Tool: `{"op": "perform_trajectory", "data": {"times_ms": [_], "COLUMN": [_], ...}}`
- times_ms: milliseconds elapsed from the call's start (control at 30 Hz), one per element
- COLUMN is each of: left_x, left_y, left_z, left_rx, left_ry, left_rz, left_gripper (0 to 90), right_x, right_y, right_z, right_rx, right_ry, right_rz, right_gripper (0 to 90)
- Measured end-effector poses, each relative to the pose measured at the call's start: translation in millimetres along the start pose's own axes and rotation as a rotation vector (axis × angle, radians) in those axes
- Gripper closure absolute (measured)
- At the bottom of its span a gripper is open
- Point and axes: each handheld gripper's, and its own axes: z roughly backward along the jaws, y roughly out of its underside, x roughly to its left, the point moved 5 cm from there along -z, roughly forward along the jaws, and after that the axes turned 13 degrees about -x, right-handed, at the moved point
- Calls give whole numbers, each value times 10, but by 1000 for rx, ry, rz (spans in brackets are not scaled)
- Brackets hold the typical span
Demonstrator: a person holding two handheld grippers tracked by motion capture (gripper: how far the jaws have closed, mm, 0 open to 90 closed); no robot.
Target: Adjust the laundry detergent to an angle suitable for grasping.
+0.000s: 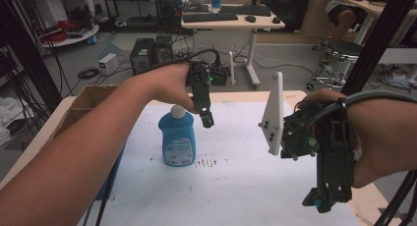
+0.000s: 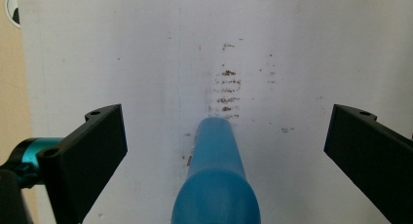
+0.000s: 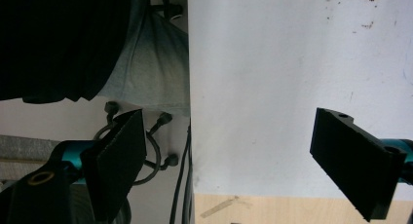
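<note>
A blue bottle with a white cap stands upright on the white sheet, left of the middle. My left gripper hangs just above and to the right of its cap, pointing down. In the left gripper view the bottle rises between the jaws of the left gripper, which is open wide and touches nothing. My right gripper is held low at the near right, open. In the right gripper view the right gripper is empty over the sheet's edge.
A cardboard box stands at the table's far left corner. Brown marks dot the sheet beside the bottle. Beyond the table are a desk with a keyboard, a stool and cables on the floor.
</note>
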Motion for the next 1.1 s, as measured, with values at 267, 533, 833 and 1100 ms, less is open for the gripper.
{"op": "perform_trajectory", "data": {"times_ms": [267,533,833,1100], "left_x": [-35,-32,-68,-100], "left_y": [-4,8,2,-29], "left_z": [20,7,40,60], "left_rx": [1,12,11,1], "left_ry": [-8,-9,-15,-13], "left_rz": [-6,2,-8,-5], "left_gripper": [18,18,18,18], "right_x": [3,28,20,43], "right_y": [-17,-21,-87,-63], "right_z": [25,28,7,5], "right_rx": [-2,17,15,7], "right_ry": [9,4,14,14], "right_rz": [3,21,26,22], "right_gripper": [127,127,127,127]}}
